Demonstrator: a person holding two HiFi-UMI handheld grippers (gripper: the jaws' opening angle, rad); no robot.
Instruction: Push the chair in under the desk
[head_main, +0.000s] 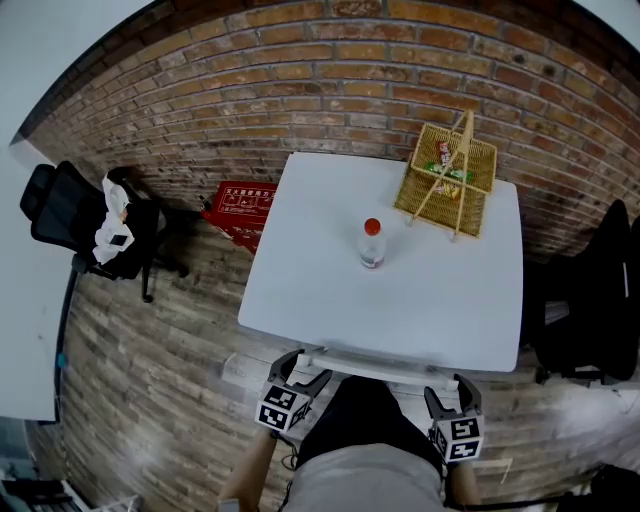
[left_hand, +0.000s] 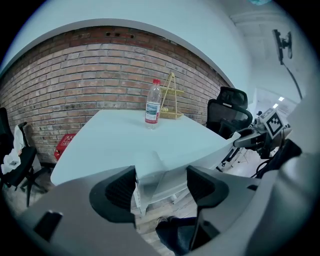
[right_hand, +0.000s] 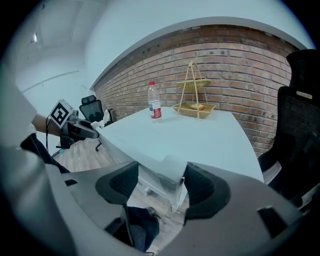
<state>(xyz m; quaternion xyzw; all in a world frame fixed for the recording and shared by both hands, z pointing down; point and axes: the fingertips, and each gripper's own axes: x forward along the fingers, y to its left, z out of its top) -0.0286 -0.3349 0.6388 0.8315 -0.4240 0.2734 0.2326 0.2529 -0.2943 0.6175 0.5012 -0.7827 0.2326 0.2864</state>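
A white desk (head_main: 420, 300) stands against the brick wall. One black office chair (head_main: 85, 225), draped with a white cloth, is off to the desk's left, well clear of it. Another black chair (head_main: 600, 290) stands by the desk's right side. My left gripper (head_main: 302, 372) and right gripper (head_main: 450, 392) hover at the desk's near edge, both open and empty. In the left gripper view the left gripper (left_hand: 161, 187) frames the desk's white underframe (left_hand: 150, 182). The right gripper (right_hand: 161, 182) faces the same edge from the other side.
A water bottle (head_main: 372, 243) and a wire basket (head_main: 447, 178) rest on the desk. A red crate (head_main: 240, 205) lies on the floor by the wall, left of the desk. My legs (head_main: 365, 410) are right in front of the desk. Another white tabletop (head_main: 25, 300) fills the far left.
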